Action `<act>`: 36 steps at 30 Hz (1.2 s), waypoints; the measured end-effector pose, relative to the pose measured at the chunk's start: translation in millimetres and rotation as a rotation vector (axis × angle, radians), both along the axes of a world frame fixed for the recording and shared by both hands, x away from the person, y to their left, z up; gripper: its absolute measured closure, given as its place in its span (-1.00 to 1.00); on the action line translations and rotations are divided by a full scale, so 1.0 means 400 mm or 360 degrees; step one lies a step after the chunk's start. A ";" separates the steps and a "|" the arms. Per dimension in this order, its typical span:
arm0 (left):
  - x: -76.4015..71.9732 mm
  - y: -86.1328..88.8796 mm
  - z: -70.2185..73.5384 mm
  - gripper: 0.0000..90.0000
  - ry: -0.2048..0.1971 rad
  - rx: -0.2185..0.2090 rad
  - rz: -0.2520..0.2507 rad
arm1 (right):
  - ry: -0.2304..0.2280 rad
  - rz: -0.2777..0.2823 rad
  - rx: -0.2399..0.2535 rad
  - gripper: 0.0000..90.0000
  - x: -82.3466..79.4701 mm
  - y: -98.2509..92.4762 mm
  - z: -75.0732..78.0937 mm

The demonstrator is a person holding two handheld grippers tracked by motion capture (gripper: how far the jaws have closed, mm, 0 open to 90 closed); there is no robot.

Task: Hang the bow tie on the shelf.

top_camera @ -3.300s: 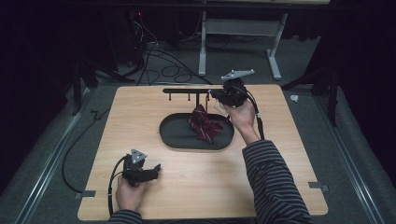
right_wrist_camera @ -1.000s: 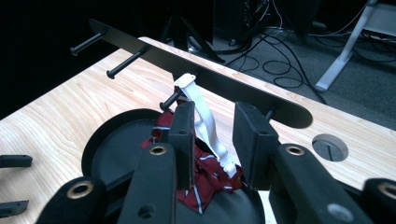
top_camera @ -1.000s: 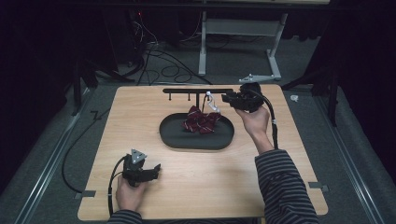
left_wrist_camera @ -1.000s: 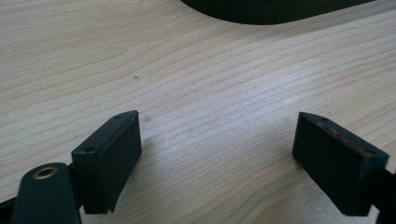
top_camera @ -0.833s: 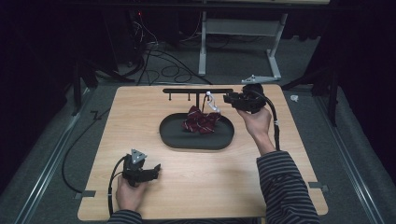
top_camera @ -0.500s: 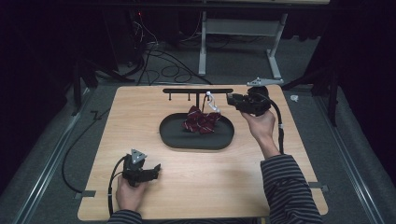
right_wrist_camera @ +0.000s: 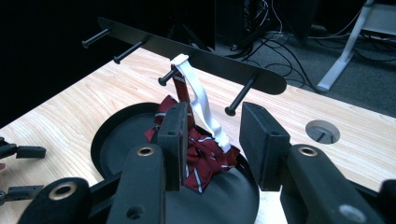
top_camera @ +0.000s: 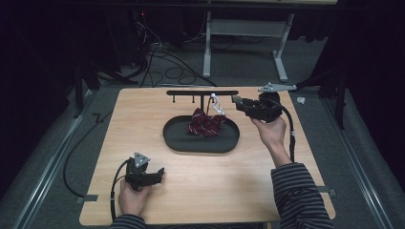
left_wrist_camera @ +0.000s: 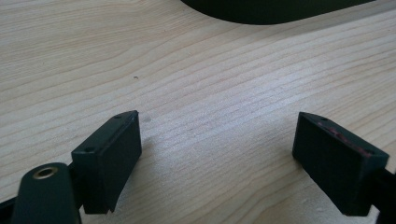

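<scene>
A dark red striped bow tie (top_camera: 205, 125) lies in the black oval tray (top_camera: 176, 143). Its white strap (right_wrist_camera: 201, 100) runs up and is looped over a peg of the black rack (right_wrist_camera: 233, 65) behind the tray. My right gripper (top_camera: 236, 101) hovers just right of the rack and points at the strap (top_camera: 216, 104). Its jaws have just been opening and stand apart, with nothing pressed between them. In its own view the right gripper (right_wrist_camera: 212, 121) frames the strap and the bow tie (right_wrist_camera: 208, 161) farther off. My left gripper (top_camera: 161, 172) rests open on the table's front left, and between its fingertips (left_wrist_camera: 217, 130) is bare wood.
The rack (top_camera: 201, 93) has several pegs facing the tray. A round cable hole (right_wrist_camera: 322, 131) sits in the tabletop right of the rack. The tray's rim (left_wrist_camera: 271, 9) lies ahead of the left gripper. Cables and a desk frame (top_camera: 248, 28) stand on the floor beyond the table.
The right gripper lifted the tie's strap from the tray to the rack, then drew back to the right with its jaws spreading. The strap stays on the peg. The left hand kept still.
</scene>
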State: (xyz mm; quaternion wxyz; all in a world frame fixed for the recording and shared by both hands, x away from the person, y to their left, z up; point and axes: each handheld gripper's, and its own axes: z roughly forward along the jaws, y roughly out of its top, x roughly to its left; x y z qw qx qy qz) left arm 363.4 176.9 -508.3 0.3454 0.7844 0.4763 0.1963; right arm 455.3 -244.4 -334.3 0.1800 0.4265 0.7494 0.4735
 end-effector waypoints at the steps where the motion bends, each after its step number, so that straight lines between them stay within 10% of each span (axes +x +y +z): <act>1: 0.000 0.000 0.000 -0.65 0.0000 0.0000 0.0000 | 0.0005 -0.0005 0.0006 0.42 -0.003 -0.002 0.000; 36: 0.000 0.000 0.000 -0.65 0.0000 0.0000 0.0000 | -0.0014 -0.0097 0.0059 0.33 -0.076 -0.102 -0.023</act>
